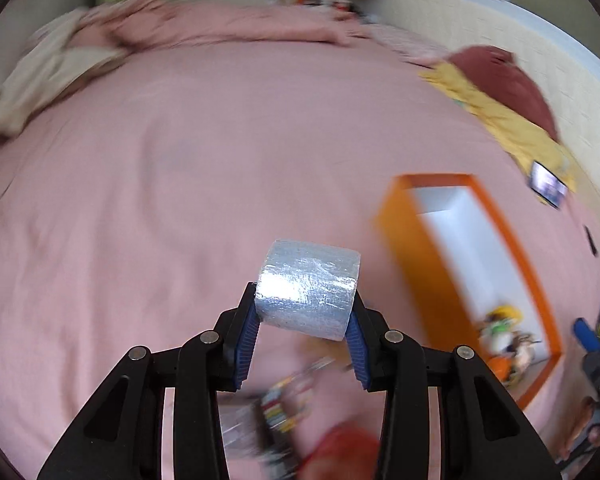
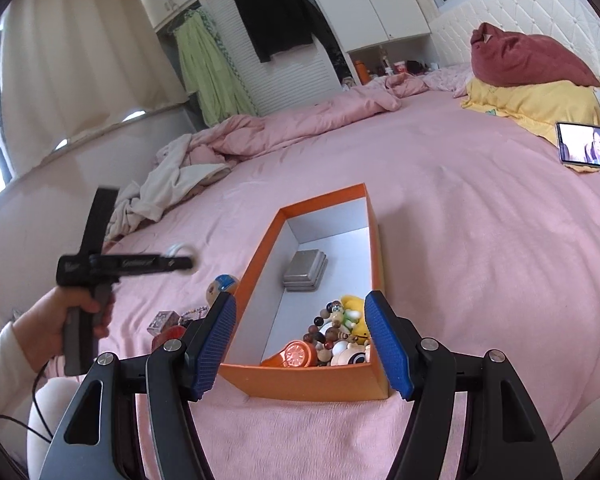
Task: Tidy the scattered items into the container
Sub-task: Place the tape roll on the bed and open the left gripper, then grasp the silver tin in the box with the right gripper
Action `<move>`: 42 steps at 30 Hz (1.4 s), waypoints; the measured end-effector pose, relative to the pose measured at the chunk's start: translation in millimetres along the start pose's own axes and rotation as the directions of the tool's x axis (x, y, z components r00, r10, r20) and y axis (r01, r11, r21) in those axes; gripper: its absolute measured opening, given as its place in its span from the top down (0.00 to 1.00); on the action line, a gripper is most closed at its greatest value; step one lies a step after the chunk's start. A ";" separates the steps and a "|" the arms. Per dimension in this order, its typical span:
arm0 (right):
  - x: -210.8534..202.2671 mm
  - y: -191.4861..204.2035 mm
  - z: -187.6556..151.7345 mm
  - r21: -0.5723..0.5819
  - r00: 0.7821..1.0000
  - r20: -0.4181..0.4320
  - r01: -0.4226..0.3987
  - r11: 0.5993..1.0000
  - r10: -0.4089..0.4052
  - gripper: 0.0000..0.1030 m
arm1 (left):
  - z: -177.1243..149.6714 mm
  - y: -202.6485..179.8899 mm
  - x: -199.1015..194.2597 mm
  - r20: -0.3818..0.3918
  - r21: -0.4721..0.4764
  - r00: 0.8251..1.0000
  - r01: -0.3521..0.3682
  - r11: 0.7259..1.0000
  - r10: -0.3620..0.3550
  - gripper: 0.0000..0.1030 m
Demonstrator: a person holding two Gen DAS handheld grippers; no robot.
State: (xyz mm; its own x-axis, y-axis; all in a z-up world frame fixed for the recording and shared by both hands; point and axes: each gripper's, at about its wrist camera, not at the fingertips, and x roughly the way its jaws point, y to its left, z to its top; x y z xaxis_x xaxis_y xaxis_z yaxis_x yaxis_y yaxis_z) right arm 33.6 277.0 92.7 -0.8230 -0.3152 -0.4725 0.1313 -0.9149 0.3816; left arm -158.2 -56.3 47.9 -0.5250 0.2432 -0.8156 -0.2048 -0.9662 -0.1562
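L gripper (image 1: 305, 322) clamped on silvery tape roll (image 1: 309, 289), held up over pink bed (image 1: 140, 200), w/ orange box (image 2: 304, 384) off to its right. R gripper (image 2: 300, 346) fingers apart, nothing btwn them, hovering at box's near end; beads & toys (image 2: 340, 336) inside.

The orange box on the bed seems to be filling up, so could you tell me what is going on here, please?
A person is tidying small items off a pink bed into the orange box. The left gripper is shut on a roll of clear tape, held above the bed to the left of the box. The right gripper is open and empty at the box's near end. Beads and toys and a grey tin are already inside; a few items remain beside it.
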 end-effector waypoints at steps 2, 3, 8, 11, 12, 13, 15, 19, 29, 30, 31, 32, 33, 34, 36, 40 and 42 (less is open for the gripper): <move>2.4 2.1 -1.0 -0.009 1.000 -0.008 -0.002 1.000 0.002 0.35 | -14.9 24.3 0.5 -0.010 -0.071 1.000 -0.026 0.997 0.025 0.60; 3.6 3.1 -1.5 -0.013 1.000 -0.012 -0.004 1.000 0.003 0.35 | -22.9 32.2 1.2 -0.016 -0.084 0.999 -0.048 0.995 0.047 0.60; 8.2 9.0 -3.0 -0.056 1.000 -0.025 -0.005 0.998 0.004 0.35 | -54.8 51.1 -15.1 0.119 -0.178 0.983 -0.118 0.977 0.141 0.18; 11.6 12.1 4.0 -0.072 1.000 -0.024 -0.002 0.997 0.000 0.35 | -67.2 59.2 -37.9 0.264 -0.264 0.945 -0.120 0.957 0.191 0.17; 13.7 11.5 9.2 -0.064 1.000 -0.028 -0.012 0.998 0.010 0.35 | -66.4 60.0 -45.3 0.298 -0.279 0.930 -0.129 0.952 0.214 0.17; 16.0 10.7 14.6 -0.055 0.999 -0.031 -0.023 0.998 0.021 0.35 | -66.9 61.0 -52.0 0.336 -0.288 0.915 -0.128 0.949 0.225 0.17; 32.1 12.0 32.1 -0.037 0.993 -0.093 -0.071 0.997 0.067 0.35 | -69.5 65.2 -57.4 0.374 -0.306 0.899 -0.113 0.945 0.229 0.17; 90.1 20.6 62.9 -0.099 0.953 -0.302 -0.002 0.995 -0.028 0.40 | -69.5 74.9 -45.3 0.313 -0.336 0.928 -0.091 0.937 0.203 0.17; 217.5 8.6 77.6 -0.151 0.806 -0.552 0.155 0.976 -0.213 0.46 | -67.0 88.0 -48.5 0.351 -0.395 0.926 0.014 0.918 0.137 0.17; 225.7 8.7 75.8 -0.154 0.788 -0.577 0.156 0.976 -0.217 0.46 | -67.1 90.5 -48.5 0.351 -0.408 0.927 0.028 0.913 0.128 0.17; 234.4 7.7 71.2 -0.144 0.761 -0.615 0.152 0.978 -0.208 0.46 | -67.4 92.8 -48.2 0.351 -0.421 0.929 0.043 0.906 0.119 0.17; 244.1 4.1 64.6 -0.113 0.732 -0.657 0.141 0.984 -0.180 0.46 | -67.7 95.1 -47.9 0.352 -0.434 0.930 0.058 0.899 0.109 0.17; 246.9 0.5 61.8 -0.102 0.733 -0.658 0.137 0.985 -0.170 0.46 | -68.0 97.0 -47.4 0.351 -0.442 0.931 0.068 0.894 0.102 0.17; 247.7 -0.7 61.9 -0.103 0.737 -0.655 0.128 0.986 -0.164 0.46 | -68.3 98.6 -46.9 0.350 -0.450 0.932 0.076 0.890 0.097 0.17; 245.4 -2.1 62.7 -0.121 0.750 -0.638 0.127 0.985 -0.175 0.57 | -68.5 101.0 -46.2 0.350 -0.459 0.933 0.091 0.884 0.086 0.17; 238.2 -5.0 65.0 -0.087 0.767 -0.625 0.116 0.989 -0.145 0.60 | -67.3 99.8 -46.5 0.352 -0.448 0.934 0.102 0.888 0.071 0.17; 232.4 -5.4 66.8 -0.076 0.778 -0.611 0.123 0.989 -0.144 0.60 | -66.5 97.2 -46.9 0.350 -0.434 0.934 0.092 0.896 0.074 0.17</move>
State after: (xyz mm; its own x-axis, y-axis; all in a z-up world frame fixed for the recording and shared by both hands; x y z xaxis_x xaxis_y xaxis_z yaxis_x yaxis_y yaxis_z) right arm -195.3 225.5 33.9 -0.3213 -0.2678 -0.9083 0.0703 -0.9633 0.2591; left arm -98.5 -167.2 33.9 -0.7946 0.1858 -0.5781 0.1269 -0.8802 -0.4573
